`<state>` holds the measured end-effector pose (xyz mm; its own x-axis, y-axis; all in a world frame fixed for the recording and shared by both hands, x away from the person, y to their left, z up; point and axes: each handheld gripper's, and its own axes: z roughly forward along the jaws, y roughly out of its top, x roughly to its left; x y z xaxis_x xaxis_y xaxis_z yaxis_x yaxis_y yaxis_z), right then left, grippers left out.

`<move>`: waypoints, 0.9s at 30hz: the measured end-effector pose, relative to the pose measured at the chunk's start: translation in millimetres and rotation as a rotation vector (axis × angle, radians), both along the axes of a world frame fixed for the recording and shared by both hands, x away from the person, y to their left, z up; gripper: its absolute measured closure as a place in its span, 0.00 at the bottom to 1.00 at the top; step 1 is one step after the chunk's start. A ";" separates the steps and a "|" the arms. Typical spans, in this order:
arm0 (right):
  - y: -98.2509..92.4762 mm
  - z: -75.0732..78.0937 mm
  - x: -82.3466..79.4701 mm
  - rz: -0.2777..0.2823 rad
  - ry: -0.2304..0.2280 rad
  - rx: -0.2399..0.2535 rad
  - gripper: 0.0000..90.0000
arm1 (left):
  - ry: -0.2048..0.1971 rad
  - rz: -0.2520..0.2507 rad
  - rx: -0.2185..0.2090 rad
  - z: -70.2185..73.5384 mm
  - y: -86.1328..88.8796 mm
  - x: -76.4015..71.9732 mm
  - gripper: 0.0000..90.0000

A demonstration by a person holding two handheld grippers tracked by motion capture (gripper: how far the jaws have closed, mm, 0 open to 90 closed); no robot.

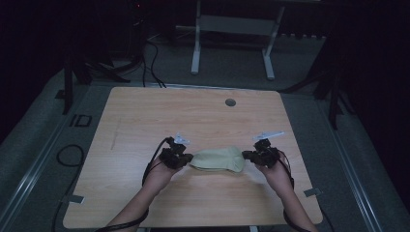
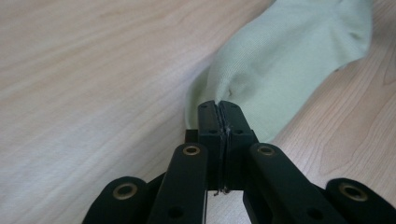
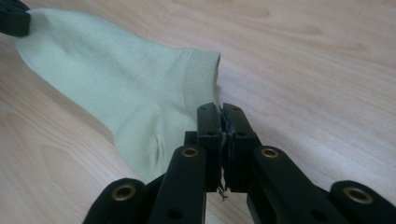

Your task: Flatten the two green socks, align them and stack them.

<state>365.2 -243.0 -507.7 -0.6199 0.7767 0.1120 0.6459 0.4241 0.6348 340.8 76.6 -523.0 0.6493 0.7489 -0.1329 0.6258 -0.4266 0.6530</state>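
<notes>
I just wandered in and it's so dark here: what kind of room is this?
Probably a lab or recording studio: a lone wooden table on grey carpet, cables trailing across the floor behind it, a white metal stand at the back, dark surroundings.

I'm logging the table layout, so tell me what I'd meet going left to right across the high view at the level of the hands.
Bare wooden table → left gripper, shut on the sock's end → pale green sock → right gripper, shut on the other end → bare table again.
</notes>
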 end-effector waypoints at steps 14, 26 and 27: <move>1.5 -26.7 13.3 -0.020 0.053 -0.043 0.96 | 0.013 0.003 0.019 -19.7 -6.8 4.4 0.97; 4.4 -27.3 16.8 -0.008 0.076 -0.052 0.84 | 0.019 0.015 -0.002 -19.5 -4.7 1.7 0.81; 4.6 -25.5 16.1 -0.008 0.067 -0.051 0.81 | 0.008 0.018 -0.001 -16.3 -2.8 1.5 0.74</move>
<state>381.3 -238.5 -533.2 -0.6064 0.7870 0.1135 0.6897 0.4496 0.5676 342.3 73.7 -539.2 0.6346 0.7604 -0.1383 0.6384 -0.4149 0.6483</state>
